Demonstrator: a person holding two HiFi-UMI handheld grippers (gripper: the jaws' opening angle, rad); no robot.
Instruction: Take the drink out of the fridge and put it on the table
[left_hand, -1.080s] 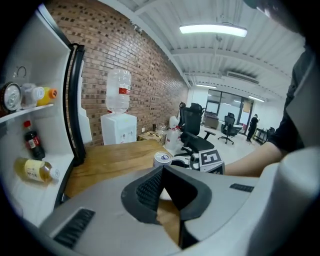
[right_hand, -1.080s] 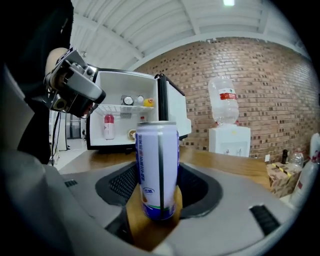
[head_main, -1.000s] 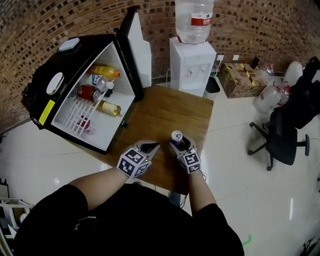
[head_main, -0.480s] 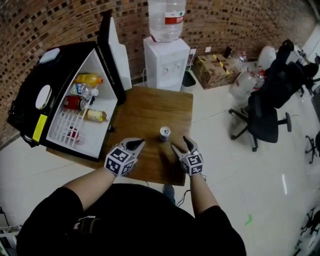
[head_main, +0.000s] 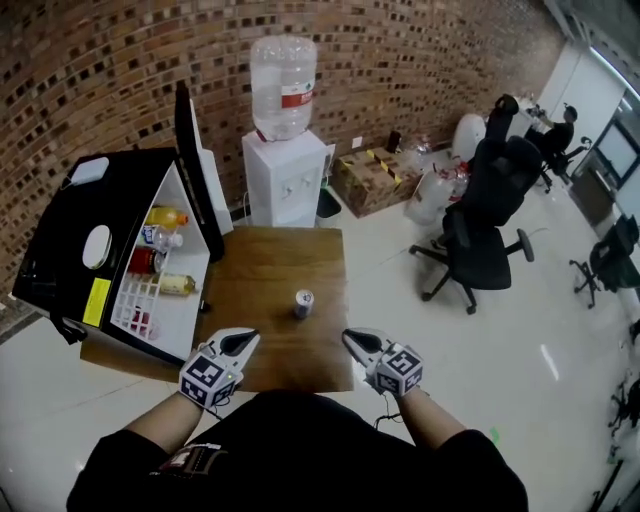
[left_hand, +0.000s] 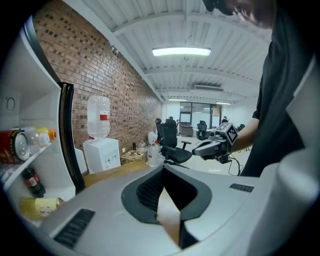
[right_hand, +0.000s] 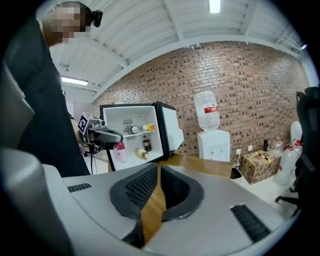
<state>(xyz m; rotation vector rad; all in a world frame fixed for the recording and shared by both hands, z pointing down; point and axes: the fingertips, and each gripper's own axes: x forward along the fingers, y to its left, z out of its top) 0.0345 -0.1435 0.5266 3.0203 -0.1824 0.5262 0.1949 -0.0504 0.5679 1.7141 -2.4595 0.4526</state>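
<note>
The placing step is judged complete. The drink can (head_main: 303, 303), a small smooth metal cylinder, stands upright on the wood-grain table (head_main: 270, 262), apart from both grippers. The left gripper (head_main: 243, 340) is held with jaws together and empty. The jaws of the right gripper (head_main: 353, 338) are closing, with nothing between them. The fridge (head_main: 60, 235), black outside and glossy white inside, stands with its door open. 1 further move may be called for: a push on the door edge.
</note>
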